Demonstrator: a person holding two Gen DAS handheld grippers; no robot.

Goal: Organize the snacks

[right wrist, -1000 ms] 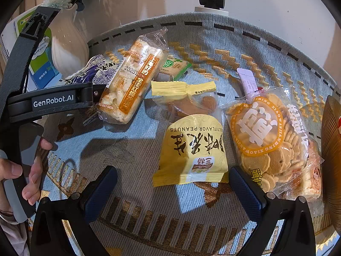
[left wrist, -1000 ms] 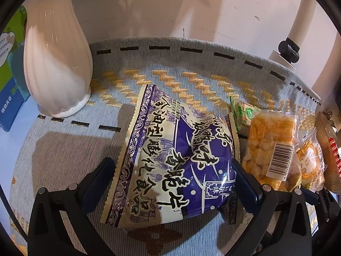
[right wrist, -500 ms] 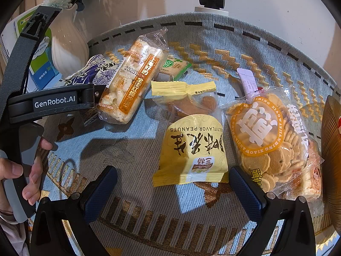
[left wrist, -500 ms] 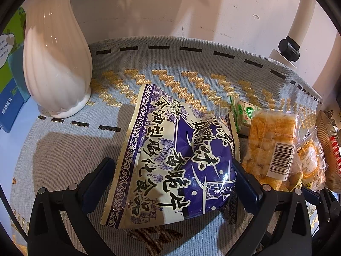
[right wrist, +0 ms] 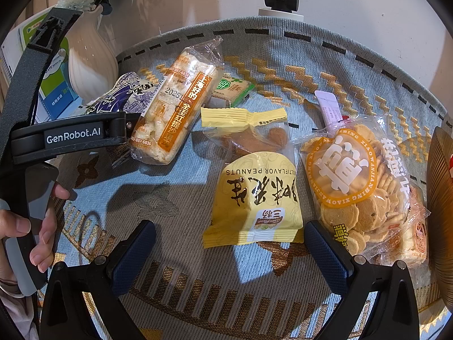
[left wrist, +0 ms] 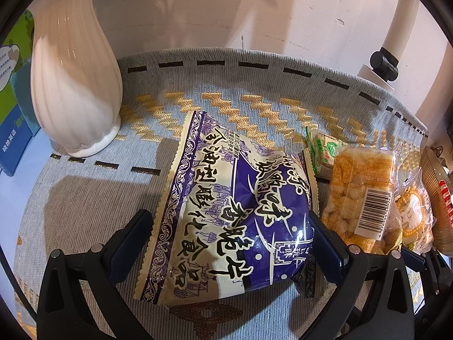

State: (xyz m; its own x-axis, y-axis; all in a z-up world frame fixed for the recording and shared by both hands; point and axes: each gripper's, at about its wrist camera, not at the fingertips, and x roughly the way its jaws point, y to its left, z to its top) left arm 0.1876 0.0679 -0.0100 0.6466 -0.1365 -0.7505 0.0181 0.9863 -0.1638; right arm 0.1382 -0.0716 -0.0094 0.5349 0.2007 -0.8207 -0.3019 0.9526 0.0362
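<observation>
The left gripper stands spread wide around the purple snack bag, which lies flat on the woven cloth between its fingers; the right-hand pad seems to touch the bag's edge, the other stands just clear. This looks like the start of a grasp, so the next move calls for closing evenly on the bag. The right gripper is also spread, holding nothing, with the yellow peanut packet just ahead between its fingers.
</observation>
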